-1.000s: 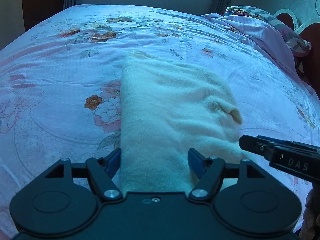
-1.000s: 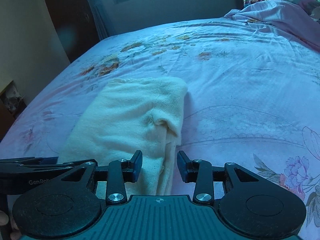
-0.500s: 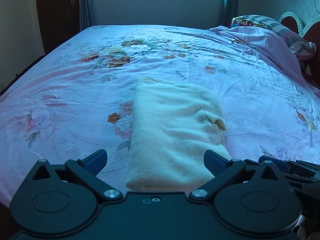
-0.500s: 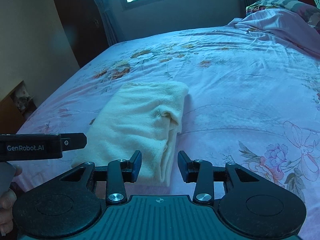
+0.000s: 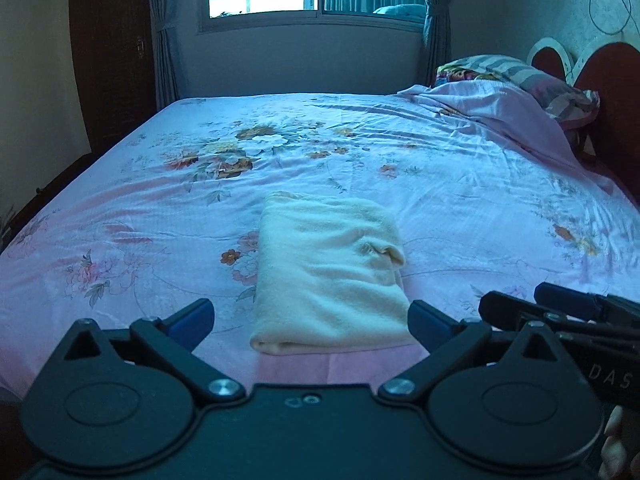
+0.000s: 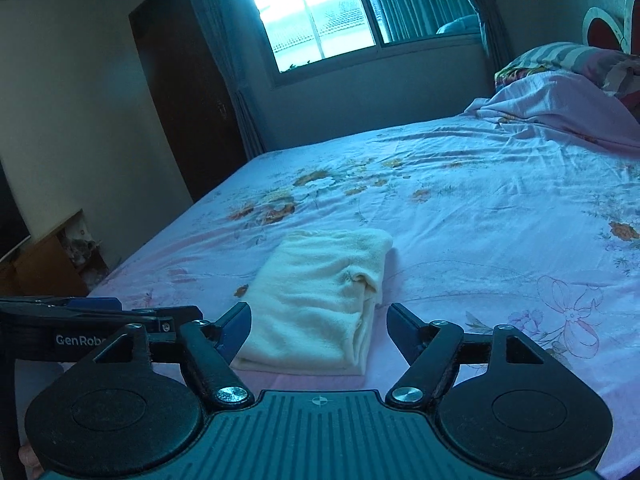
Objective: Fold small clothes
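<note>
**Both grippers open, clear of garment**

Left gripper: jaws spread wide, nothing between them. Right gripper: jaws just opened further, nothing gripped. Folded cream garment: flat on floral bedsheet, near the front edge.

Plenty of open bedsheet ahead of my tongs and off to both sides, only the folded cream garment straight in front, bunched-up quilt and pillow far right, wall past the bed.
</note>
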Demonstrator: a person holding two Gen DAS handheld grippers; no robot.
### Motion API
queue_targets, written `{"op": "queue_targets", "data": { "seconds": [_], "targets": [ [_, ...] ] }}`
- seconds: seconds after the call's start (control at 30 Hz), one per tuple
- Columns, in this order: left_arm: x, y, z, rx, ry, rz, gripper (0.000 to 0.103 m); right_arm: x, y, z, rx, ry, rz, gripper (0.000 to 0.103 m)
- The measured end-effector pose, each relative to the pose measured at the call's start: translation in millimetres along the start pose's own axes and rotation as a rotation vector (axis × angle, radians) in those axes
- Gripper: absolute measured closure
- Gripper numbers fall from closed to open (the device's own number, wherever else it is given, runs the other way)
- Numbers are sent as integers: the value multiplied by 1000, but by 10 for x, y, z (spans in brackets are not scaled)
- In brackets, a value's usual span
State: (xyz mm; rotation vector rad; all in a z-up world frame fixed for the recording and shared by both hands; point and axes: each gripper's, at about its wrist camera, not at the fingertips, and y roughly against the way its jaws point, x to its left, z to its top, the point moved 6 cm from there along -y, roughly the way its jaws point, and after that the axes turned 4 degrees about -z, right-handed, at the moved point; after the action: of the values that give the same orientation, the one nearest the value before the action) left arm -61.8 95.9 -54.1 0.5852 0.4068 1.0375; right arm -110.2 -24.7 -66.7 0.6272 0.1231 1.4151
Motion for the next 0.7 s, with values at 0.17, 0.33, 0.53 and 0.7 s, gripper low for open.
{"op": "queue_targets", "data": {
  "seconds": [0.17,0.33,0.53,0.7],
  "targets": [
    [-64,269,43,-40,16,27,2,-46,319,39,-47,-9,9,27],
    [-174,498,61,-116,33,23,2,-33,510,135,-76,25,-11,13],
    [-283,549,30,-113,18,53,2,-174,626,213,-68,21,-95,6],
    [-305,540,22,-103,31,37,2,-287,684,267,-68,2,-102,6]
  ]
}}
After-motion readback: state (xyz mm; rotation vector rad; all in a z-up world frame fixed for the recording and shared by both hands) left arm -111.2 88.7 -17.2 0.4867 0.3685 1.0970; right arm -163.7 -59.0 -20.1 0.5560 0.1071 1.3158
